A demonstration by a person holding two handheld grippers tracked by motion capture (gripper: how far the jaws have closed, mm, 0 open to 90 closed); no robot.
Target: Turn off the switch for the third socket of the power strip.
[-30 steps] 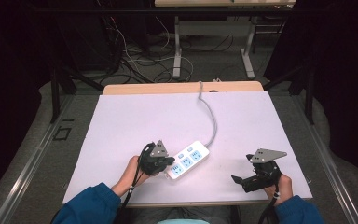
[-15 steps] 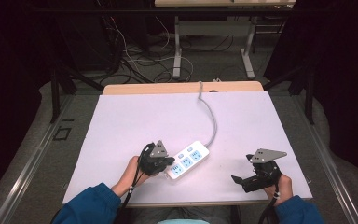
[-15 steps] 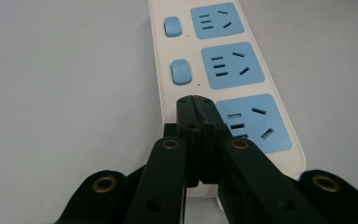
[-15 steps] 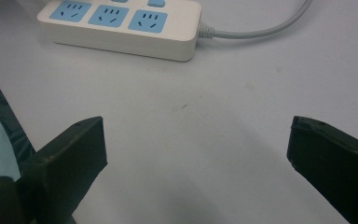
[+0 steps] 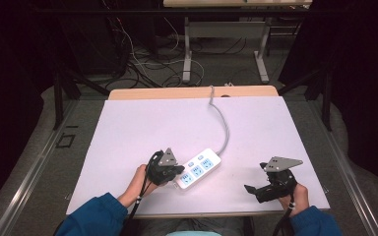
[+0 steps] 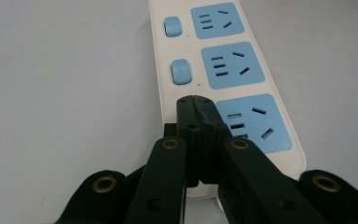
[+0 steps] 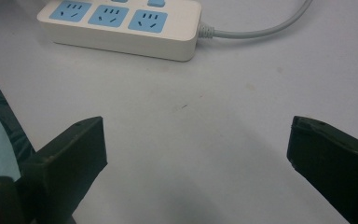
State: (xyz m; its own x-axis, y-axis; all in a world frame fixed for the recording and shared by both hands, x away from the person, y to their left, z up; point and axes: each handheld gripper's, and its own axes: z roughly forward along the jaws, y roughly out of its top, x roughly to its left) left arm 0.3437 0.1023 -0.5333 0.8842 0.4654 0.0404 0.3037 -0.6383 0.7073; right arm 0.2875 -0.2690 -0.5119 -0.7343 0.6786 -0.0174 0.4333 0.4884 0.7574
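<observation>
1. Where the high view looks down on the white table (image 5: 142,128), the power strip (image 5: 199,168) lies slantwise near the front edge, and its grey cord (image 5: 223,124) runs away over the far edge. The left gripper (image 5: 176,170) rests at the strip's near end, in the person's left hand (image 5: 139,181). The right gripper (image 5: 252,189) sits well apart by the front right corner. Most open room lies to the left of the strip and behind it. The front edge is close, so I judge that any push should go away from the person.

2. In the left gripper view, the left gripper (image 6: 195,101) has its jaws pressed together with nothing between them. Its tip is over the strip's switch side, just short of the middle switch (image 6: 181,71) and beside the nearest outlet (image 6: 252,122). A third switch would sit under the tip, but it is hidden. The step looks like pressing a switch. To do it well, I would bring the closed tip straight down on the button's centre, without sliding onto the outlet face.

3. In the right gripper view, the right gripper (image 7: 198,137) has its jaws spread wide over bare table and holds nothing. The power strip (image 7: 121,29) lies ahead of it with the cord (image 7: 261,29) leaving to the right. The free gripper could steady the strip's long side if it skids.
</observation>
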